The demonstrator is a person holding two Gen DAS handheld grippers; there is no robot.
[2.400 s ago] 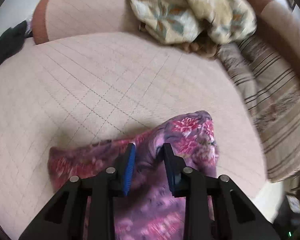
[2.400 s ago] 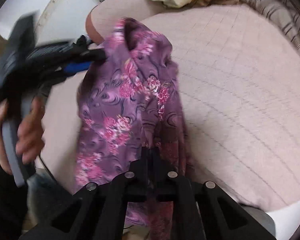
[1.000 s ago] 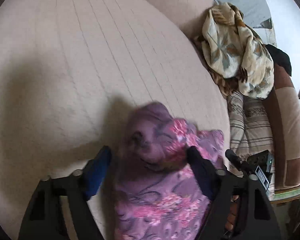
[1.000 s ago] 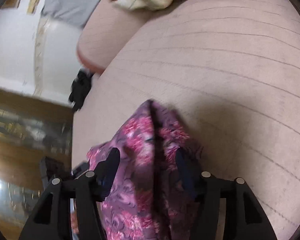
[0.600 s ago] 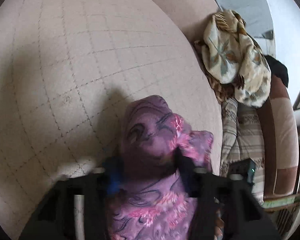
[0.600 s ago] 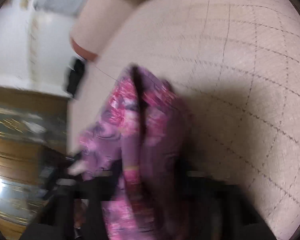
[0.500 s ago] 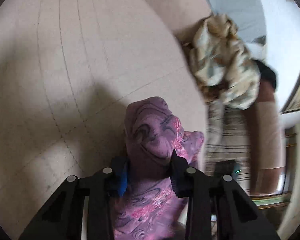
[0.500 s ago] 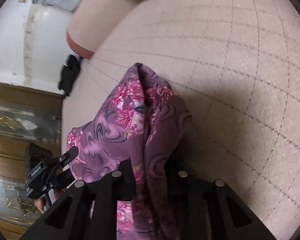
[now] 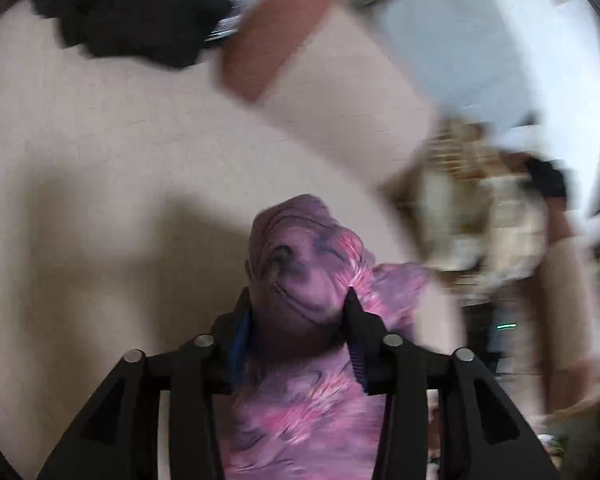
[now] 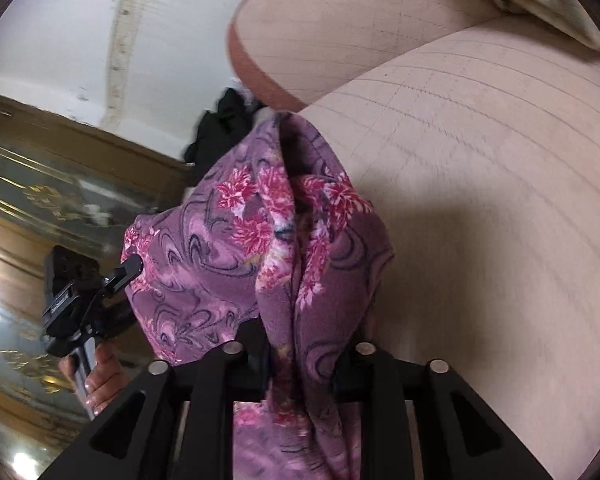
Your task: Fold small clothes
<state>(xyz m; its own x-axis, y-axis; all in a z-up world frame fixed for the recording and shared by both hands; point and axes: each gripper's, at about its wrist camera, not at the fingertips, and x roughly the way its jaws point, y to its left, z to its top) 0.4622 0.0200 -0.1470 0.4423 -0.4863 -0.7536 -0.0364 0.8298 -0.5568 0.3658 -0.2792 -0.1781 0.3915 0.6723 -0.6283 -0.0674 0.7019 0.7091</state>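
Note:
A purple garment with pink flowers [image 9: 300, 272] hangs between both grippers above the pale quilted sofa seat [image 9: 100, 152]. My left gripper [image 9: 296, 312] is shut on a bunched fold of it. My right gripper [image 10: 300, 332] is shut on another bunched fold of the same garment [image 10: 260, 240], which drapes over the jaws and hides the fingertips. The left gripper also shows in the right wrist view [image 10: 130, 268], gripping the garment's left edge. The left wrist view is motion-blurred.
A black cloth [image 9: 132, 8] lies at the seat's far end by the sofa armrest [image 9: 300, 48]. A beige floral cloth heap [image 9: 480, 208] lies on the right. A wooden cabinet [image 10: 40, 200] stands beyond the sofa's left edge.
Both grippers closed from open onto the bunched garment, then lifted and swung it. The left view has turned toward the armrest and the black cloth.

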